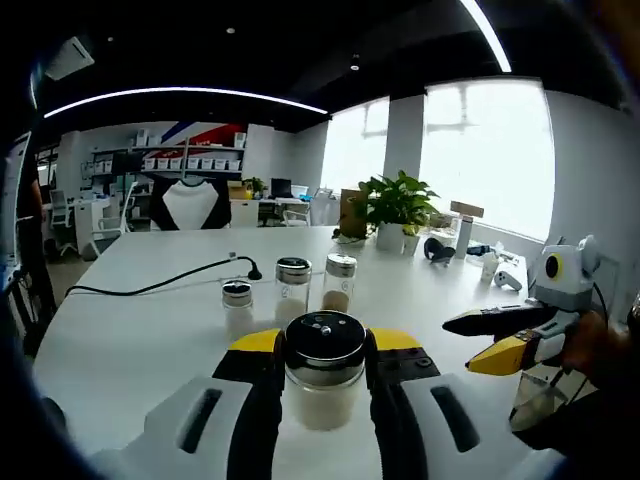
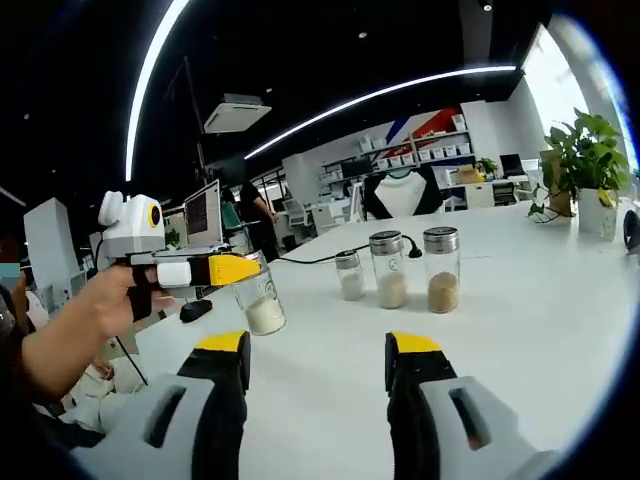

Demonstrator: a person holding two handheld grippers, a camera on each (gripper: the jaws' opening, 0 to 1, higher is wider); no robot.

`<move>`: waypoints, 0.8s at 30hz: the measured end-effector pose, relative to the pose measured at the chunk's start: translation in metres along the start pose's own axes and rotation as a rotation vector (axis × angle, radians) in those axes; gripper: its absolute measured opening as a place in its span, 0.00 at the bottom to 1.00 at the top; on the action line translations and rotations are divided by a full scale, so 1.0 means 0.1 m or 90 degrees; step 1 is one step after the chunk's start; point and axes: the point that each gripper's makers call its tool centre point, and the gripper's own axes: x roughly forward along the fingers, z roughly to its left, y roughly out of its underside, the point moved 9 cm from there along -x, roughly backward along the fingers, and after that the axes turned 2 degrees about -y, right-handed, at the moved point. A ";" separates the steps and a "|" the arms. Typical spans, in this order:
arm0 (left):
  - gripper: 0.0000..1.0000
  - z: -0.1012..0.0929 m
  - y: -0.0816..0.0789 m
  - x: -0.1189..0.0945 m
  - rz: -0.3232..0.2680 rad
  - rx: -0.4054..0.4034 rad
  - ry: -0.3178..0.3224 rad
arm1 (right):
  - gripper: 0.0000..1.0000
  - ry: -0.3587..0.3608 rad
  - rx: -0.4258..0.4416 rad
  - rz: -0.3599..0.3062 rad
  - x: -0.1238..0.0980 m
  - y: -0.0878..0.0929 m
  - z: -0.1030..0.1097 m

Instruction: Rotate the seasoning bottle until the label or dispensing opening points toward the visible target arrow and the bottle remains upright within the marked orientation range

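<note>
The left gripper point(image 1: 322, 385) fingers clench the seasoning bottle point(image 1: 324, 368), tilted off the surface point(image 2: 540, 330); twisting could spill it. The right gripper point(image 2: 318, 375) fingers gape, released.

Bright windows point(image 1: 485, 150), a curved ceiling light strip point(image 1: 180, 95), and shelves point(image 1: 200, 160) behind the white table point(image 1: 130, 330).

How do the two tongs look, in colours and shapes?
The left tongs have two broad pale grey arms with dark oval slots, black inner faces and yellow tips. The right tongs show the same build: grey arms, black inner sides, yellow caps. Seen from the side in the right gripper view, the left tongs carry a white box with a yellow-ringed round part on top.
</note>
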 end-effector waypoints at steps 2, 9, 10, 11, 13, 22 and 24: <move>0.33 -0.08 -0.03 -0.06 0.000 0.003 0.018 | 0.50 -0.019 -0.014 -0.003 0.02 -0.02 0.07; 0.33 -0.32 -0.16 -0.25 -0.005 -0.001 0.096 | 0.42 -0.132 -0.093 -0.026 0.08 -0.15 0.32; 0.33 -0.35 -0.19 -0.28 -0.010 -0.004 0.109 | 0.42 -0.151 -0.099 -0.029 0.08 -0.17 0.35; 0.33 -0.37 -0.21 -0.30 -0.015 -0.010 0.123 | 0.42 -0.170 -0.104 -0.034 0.08 -0.19 0.37; 0.33 -0.43 -0.26 -0.37 -0.026 -0.033 0.160 | 0.42 -0.203 -0.115 -0.045 0.09 -0.25 0.42; 0.33 -0.61 -0.48 -0.56 -0.044 -0.027 0.289 | 0.40 -0.394 -0.117 -0.059 0.10 -0.45 0.60; 0.33 -0.63 -0.49 -0.57 -0.046 -0.024 0.296 | 0.31 -0.420 -0.124 -0.063 0.09 -0.47 0.61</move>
